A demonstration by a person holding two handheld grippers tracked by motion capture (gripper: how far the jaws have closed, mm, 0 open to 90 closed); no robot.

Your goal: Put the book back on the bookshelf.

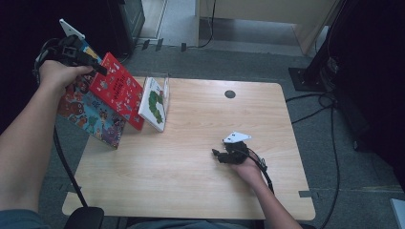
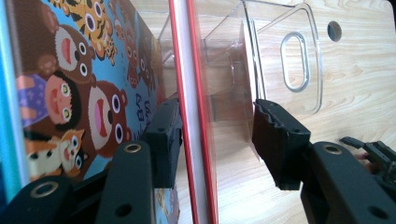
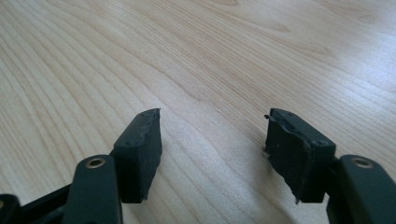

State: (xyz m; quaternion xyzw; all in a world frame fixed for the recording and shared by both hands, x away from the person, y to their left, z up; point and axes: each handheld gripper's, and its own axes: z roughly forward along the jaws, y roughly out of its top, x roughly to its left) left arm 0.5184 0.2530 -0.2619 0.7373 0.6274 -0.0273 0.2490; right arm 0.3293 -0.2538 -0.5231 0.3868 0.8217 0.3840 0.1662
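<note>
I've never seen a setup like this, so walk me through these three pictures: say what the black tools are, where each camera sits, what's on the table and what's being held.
A person holds a hand tool in each hand; each has two black jaws that pinch things.

The high view looks down on a wooden table. The other two pictures come from cameras riding on the tools, looking along their jaws.

The left gripper is raised at the table's far left. Its jaws straddle a red book without pressing it, so it is open. Beside that stand a blue cartoon-animal book, a white book and a clear plastic holder.

The right gripper rests low over bare wood, open, holding nothing.
</note>
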